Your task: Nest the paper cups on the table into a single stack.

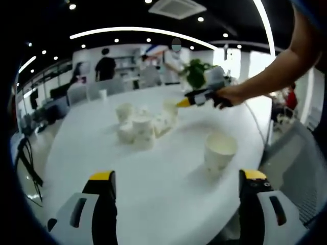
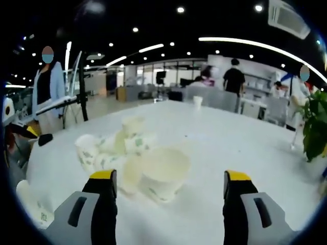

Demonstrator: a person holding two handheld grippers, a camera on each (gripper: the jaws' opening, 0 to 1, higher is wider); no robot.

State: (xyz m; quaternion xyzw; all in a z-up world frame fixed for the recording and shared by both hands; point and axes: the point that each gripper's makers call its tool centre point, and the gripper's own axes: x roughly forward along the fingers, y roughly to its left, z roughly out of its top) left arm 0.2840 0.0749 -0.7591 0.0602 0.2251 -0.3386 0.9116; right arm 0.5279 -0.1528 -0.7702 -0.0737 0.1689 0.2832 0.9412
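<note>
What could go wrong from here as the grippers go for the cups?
The right gripper, jaws open, nears a crowded cluster of paper cups, some on their sides; closing could knock neighbours across the table or crush the nearest cup. The left gripper is open; the lone upright cup could tip if nudged.

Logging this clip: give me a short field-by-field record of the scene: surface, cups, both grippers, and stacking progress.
surface: white table
cups: a cluster of paper cups, some lying on their sides; one single cup standing upright, apart from the cluster
left gripper: open, empty, held back from the cups
right gripper: open, empty, jaws near the closest cup of the cluster; seen from the left gripper view it is reaching over the cluster
stacking progress: no single stack yet; cups loose
background: plant, people standing far off
</note>
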